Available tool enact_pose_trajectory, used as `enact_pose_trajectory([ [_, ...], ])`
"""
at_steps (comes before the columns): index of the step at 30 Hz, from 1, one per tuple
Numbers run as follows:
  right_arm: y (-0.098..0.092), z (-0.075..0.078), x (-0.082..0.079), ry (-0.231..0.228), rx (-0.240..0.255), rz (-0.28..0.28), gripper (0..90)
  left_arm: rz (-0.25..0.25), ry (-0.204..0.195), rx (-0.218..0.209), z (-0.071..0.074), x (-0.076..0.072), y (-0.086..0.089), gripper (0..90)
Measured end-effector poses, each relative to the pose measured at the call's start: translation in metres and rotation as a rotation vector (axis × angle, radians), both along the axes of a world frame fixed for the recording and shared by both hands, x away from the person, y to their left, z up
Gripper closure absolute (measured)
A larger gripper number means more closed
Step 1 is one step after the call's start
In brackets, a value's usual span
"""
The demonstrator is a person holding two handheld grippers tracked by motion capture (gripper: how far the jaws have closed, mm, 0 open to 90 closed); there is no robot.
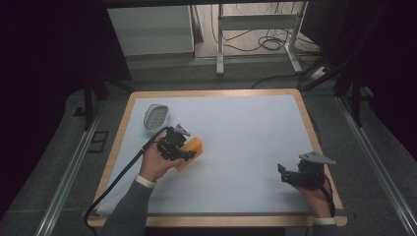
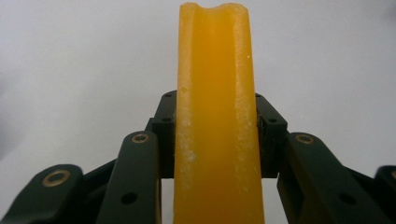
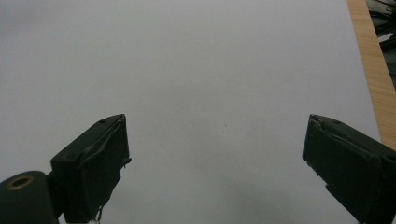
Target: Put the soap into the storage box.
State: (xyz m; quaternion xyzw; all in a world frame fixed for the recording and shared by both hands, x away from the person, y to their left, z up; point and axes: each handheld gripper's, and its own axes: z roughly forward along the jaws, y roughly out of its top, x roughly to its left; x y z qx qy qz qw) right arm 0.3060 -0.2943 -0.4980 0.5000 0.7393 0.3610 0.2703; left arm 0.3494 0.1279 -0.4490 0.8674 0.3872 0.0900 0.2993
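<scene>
Centrally, we see a white sheet covering the counter, whose wooden rim shows at the left, right and near edges. The left gripper sits over the sheet's left half, its fingers closed on an orange block; just beyond it, near the far-left corner, lies a pale oval dish. The sheet's middle and far right are open. The right gripper rests near the right rim, well apart from the block.

From the left gripper view we add detail: the block stands upright between the fingers, with a shallow groove along its face and a notched top. From the right gripper view we see the right gripper with its fingers spread wide over bare sheet, the wooden rim running along the right.
</scene>
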Motion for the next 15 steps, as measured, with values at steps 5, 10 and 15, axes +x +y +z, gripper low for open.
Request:
enact_pose_trajectory([
  [5,-0.001,0.0,0.0,0.001,0.001,-0.001,7.2,0.007,-0.001,-0.008,0.004,0.002,0.004,61.0],
  [10,0.0,-0.001,0.0,0.006,0.001,-0.001,7.2,0.024,-0.01,-0.015,0.009,0.004,0.012,61.0],
  [15,-0.001,0.0,0.0,0.005,0.004,-0.006,7.2,0.044,-0.017,-0.006,0.013,0.007,0.018,61.0],
])
